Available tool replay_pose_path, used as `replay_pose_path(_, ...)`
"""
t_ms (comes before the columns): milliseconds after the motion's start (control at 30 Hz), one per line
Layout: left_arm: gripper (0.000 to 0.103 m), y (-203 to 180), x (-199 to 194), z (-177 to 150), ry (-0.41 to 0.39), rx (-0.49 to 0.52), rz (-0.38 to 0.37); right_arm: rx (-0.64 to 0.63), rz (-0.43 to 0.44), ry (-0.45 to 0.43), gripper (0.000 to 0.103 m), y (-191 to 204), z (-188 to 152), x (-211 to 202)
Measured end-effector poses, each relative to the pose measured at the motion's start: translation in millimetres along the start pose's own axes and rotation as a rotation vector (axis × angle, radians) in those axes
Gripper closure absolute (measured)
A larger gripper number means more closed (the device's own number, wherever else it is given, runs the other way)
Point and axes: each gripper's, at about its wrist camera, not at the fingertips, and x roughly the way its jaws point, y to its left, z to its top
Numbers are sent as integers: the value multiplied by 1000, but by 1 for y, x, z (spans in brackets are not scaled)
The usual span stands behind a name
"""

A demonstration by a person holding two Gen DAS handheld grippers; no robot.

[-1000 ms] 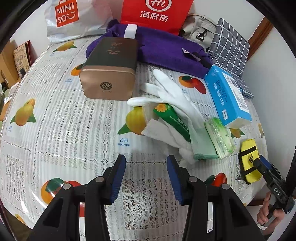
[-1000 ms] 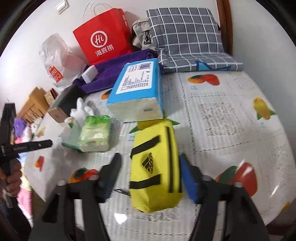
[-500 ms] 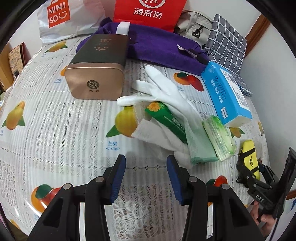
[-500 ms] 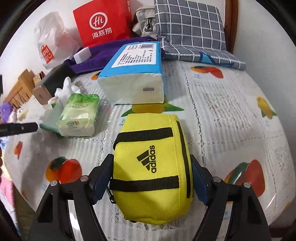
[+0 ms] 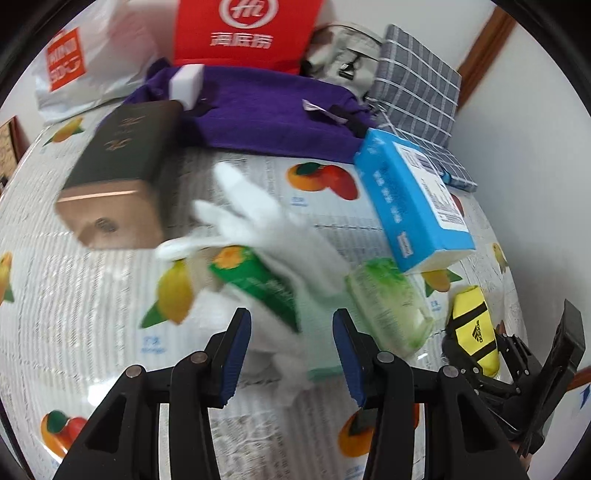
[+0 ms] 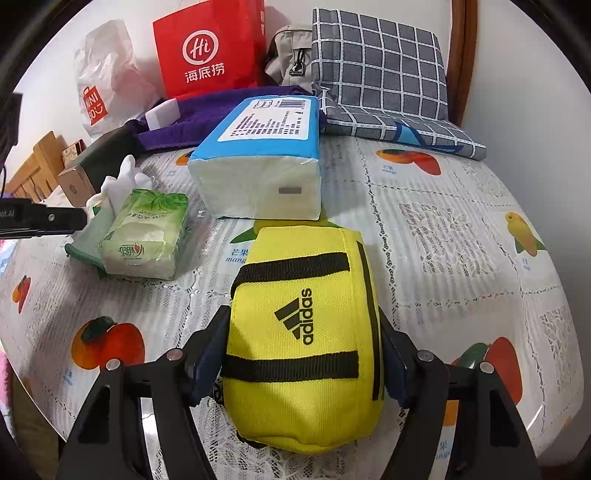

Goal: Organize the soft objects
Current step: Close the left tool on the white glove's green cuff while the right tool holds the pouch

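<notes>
A yellow adidas pouch [image 6: 301,339] sits between the jaws of my right gripper [image 6: 299,354], which is closed against both its sides; it also shows in the left wrist view [image 5: 474,328]. My left gripper [image 5: 288,332] is open and empty, just short of a white glove [image 5: 266,221] lying over a green wet-wipe pack [image 5: 258,284] and a pale green cloth. A green tissue pack [image 5: 388,306] lies to the right of them, also seen in the right wrist view [image 6: 144,232]. A blue tissue pack [image 6: 258,162] lies beyond the pouch.
A gold tin box [image 5: 118,188], a purple towel [image 5: 273,114], a red paper bag [image 5: 243,29], a white Miniso bag [image 5: 74,62], a grey checked cushion [image 6: 380,77] and a grey bag [image 6: 291,59] line the back of the fruit-print tablecloth [image 6: 461,236].
My left gripper has moved forward toward the glove and wipe pack. My right gripper has closed in around the yellow pouch, which sits deeper between the jaws.
</notes>
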Motion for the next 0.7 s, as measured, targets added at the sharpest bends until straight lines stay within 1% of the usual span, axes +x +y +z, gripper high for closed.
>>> replay_pose_path(100,59,-11,11,1,10,28,0,-1,6,-4,31,-1,0,0)
replay_pose_path(233,60,-18,29,1,-1,31,61,-13,3,-9,31,0,0,0)
replay_pose_path(267,67,-20,30,1,-11,38,76,-12,5,-10,31,0,0,0)
replay_pose_path(333,77,-23,32,1,-31,55,112,-12,10,-11,31,0,-1,0)
replay_pose_path(367,84,-23,31,1,-37,57,104,-13,14,-12,31,-1,-1,0)
replay_pose_path(433,89,-21,25,2,-46,55,86,-8,24,-15,31,-2,-1,-1)
replay_pose_path(600,92,-13,-1,2,-85,42,59,-12,14,-10,31,-1,-1,-1)
replay_pose_path(700,94,-1,-18,3,-101,7,18,-1,13,-6,32,-2,0,-1)
